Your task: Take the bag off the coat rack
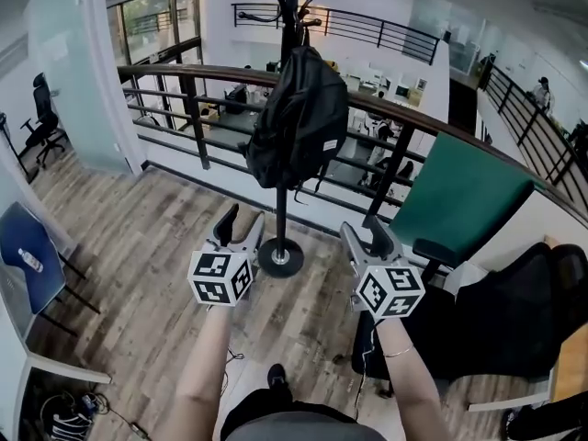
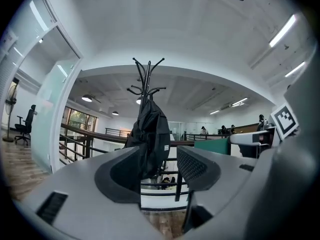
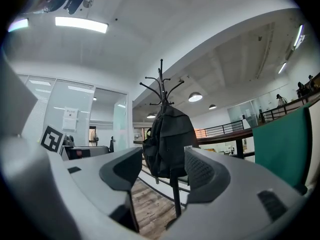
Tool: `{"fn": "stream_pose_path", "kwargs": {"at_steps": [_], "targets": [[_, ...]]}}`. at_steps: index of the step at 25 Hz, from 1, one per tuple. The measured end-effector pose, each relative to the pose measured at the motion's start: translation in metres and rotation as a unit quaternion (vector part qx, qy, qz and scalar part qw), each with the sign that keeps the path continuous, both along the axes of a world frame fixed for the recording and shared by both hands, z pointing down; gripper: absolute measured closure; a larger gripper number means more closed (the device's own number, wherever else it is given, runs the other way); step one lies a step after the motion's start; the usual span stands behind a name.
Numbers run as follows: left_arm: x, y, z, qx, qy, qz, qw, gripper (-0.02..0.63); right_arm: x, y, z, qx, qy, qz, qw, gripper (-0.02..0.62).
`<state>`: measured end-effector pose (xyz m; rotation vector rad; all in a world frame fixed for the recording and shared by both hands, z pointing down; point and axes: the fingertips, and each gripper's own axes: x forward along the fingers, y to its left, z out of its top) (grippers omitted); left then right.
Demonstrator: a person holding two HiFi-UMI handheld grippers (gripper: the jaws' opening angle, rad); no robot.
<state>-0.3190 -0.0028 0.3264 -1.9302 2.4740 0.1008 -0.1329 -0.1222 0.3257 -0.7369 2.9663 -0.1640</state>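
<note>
A black backpack [image 1: 296,118] hangs from the upper hooks of a black coat rack [image 1: 290,7] that stands by the railing. In the left gripper view the backpack [image 2: 149,136] hangs straight ahead, and in the right gripper view the backpack [image 3: 169,141] is also ahead. My left gripper [image 1: 241,219] is held low, short of the rack's round base [image 1: 280,257], its jaws open and empty. My right gripper [image 1: 366,234] sits to the right of the base, open too, with nothing between its fingers. Both are well apart from the bag.
A dark railing [image 1: 184,99] runs behind the rack, with an office floor below. A green panel [image 1: 459,200] and a black office chair [image 1: 514,310] stand at the right. A blue chair [image 1: 28,255] is at the left edge. Wooden floor [image 1: 138,246] lies around the rack.
</note>
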Motion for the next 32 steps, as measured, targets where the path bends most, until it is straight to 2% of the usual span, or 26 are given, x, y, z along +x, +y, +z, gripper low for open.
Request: {"fn": "stream_pose_path", "kwargs": {"at_steps": [9, 17, 26, 32], "targets": [[-0.047, -0.057, -0.039, -0.002, -0.031, 0.015, 0.9994, 0.374, -0.045, -0.064, -0.045, 0.035, -0.014, 0.018, 0.999, 0.321], [-0.081, -0.118, -0.059, -0.011, -0.058, 0.015, 0.9982, 0.345, -0.078, -0.126, -0.072, 0.061, -0.019, 0.011, 0.998, 0.316], [-0.113, -0.181, -0.071, -0.033, -0.079, -0.006, 0.9963, 0.330, -0.124, -0.193, -0.092, 0.091, -0.004, -0.025, 0.996, 0.304], [-0.124, -0.207, -0.072, -0.047, -0.095, -0.018, 0.9942, 0.327, -0.160, -0.224, -0.091, 0.094, 0.014, -0.055, 0.994, 0.288]]}}
